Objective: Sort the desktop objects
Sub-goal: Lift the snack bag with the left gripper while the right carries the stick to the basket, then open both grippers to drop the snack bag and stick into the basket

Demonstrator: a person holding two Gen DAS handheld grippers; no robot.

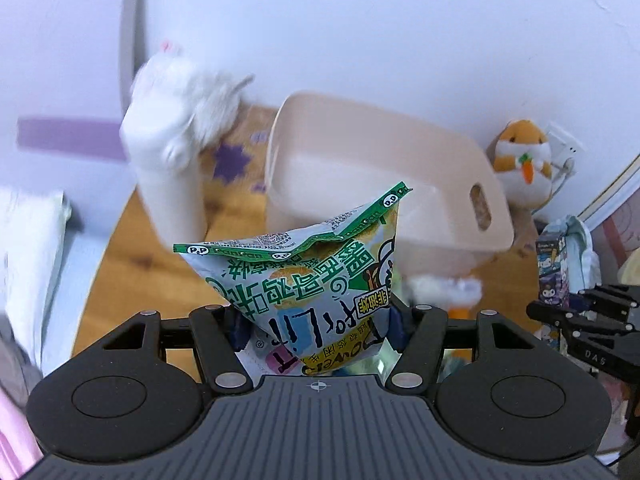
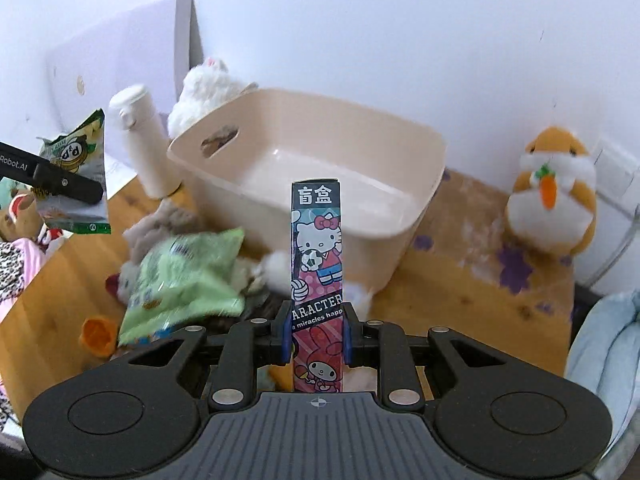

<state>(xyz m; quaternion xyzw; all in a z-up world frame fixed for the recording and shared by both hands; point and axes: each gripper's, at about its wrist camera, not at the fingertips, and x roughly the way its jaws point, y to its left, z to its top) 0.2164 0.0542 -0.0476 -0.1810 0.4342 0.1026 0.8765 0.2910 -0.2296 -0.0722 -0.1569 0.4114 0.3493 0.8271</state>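
Here we hold the left gripper (image 1: 316, 328) clamped on a green-and-white snack bag (image 1: 308, 284), which stands raised above the wooden desk (image 1: 132, 256), just short of the near wall of the beige bin (image 1: 384, 168). Left of the bin we see a white bottle (image 1: 168, 168) standing upright, with a white plush toy (image 1: 200, 88) behind it; both are blurred. The bin itself sits against the wall and holds nothing that we can make out. Further right, we hold the right gripper (image 2: 316, 334) closed on a tall cartoon-printed blind box (image 2: 318, 264), kept upright in front of the bin. On the desk below and left of that box lie a pale green packet (image 2: 184, 280) and some soft toys, too blurred to tell apart. At the far right, an orange hamster plush (image 2: 554, 192) with a carrot sits beside the bin.
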